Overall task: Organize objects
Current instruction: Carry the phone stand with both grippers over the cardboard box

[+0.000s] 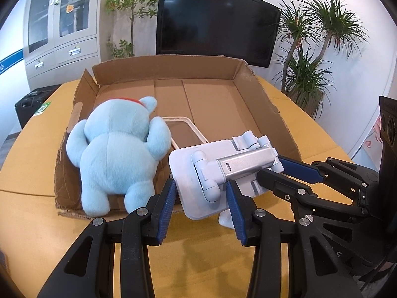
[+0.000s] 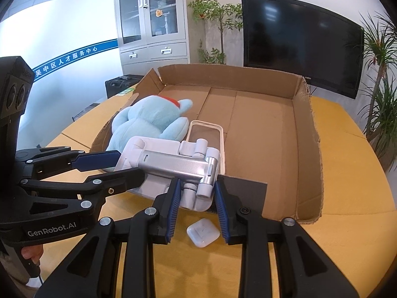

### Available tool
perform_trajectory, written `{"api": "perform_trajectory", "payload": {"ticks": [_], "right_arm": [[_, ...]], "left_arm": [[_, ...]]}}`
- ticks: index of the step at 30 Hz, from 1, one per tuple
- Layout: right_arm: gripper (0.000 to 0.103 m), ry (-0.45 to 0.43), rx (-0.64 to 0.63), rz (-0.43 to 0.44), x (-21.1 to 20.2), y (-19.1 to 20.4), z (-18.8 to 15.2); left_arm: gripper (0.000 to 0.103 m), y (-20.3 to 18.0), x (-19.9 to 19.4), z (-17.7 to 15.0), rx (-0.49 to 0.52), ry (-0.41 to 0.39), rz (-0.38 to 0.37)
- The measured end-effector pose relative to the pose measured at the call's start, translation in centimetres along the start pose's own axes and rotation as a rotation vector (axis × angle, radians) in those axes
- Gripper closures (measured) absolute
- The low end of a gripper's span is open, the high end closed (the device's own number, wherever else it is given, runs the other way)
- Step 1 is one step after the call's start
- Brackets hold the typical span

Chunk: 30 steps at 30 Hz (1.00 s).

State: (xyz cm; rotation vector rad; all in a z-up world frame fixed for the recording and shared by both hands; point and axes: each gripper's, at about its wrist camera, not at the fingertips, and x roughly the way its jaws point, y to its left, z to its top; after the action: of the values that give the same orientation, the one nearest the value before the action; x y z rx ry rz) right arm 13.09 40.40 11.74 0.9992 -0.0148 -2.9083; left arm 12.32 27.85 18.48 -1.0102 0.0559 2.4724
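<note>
A white and silver folding phone stand [image 1: 223,171] [image 2: 173,166] is held above the near edge of a shallow cardboard box [image 1: 248,74] [image 2: 307,134]. My left gripper [image 1: 201,196] is shut on the stand's base plate. My right gripper [image 2: 196,193] is shut on the stand's hinge end; it also shows in the left wrist view [image 1: 280,168]. Inside the box lie a blue plush toy [image 1: 119,159] [image 2: 151,121] and a clear phone case [image 1: 183,134] [image 2: 206,131]. A small white earbud case [image 2: 203,232] lies on the table under my right gripper.
The box sits on a yellow table [image 1: 29,173] [image 2: 347,168]. A dark flat sheet [image 2: 243,191] lies at the box's near edge. A black case [image 1: 29,101] stands beyond the table's left side. A TV [image 1: 215,19], cabinet [image 2: 151,24] and plants [image 1: 307,57] are behind.
</note>
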Motion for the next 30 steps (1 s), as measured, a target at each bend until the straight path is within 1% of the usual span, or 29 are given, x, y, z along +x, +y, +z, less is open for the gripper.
{"api": "perform_trajectory", "payload": {"ticks": [18,30], "right_arm": [[0.078,-0.022,-0.014,-0.02,0.5,-1.1,1.8],[0.078,-0.035,-0.008,-0.041,1.1,-2.7,3.3]], "left_arm": [[0.063,-0.3,1.0,2.7,0.027,-0.02,0.01],[0.063,-0.8,2.2,4.9,0.048,-0.034,0.01]]}}
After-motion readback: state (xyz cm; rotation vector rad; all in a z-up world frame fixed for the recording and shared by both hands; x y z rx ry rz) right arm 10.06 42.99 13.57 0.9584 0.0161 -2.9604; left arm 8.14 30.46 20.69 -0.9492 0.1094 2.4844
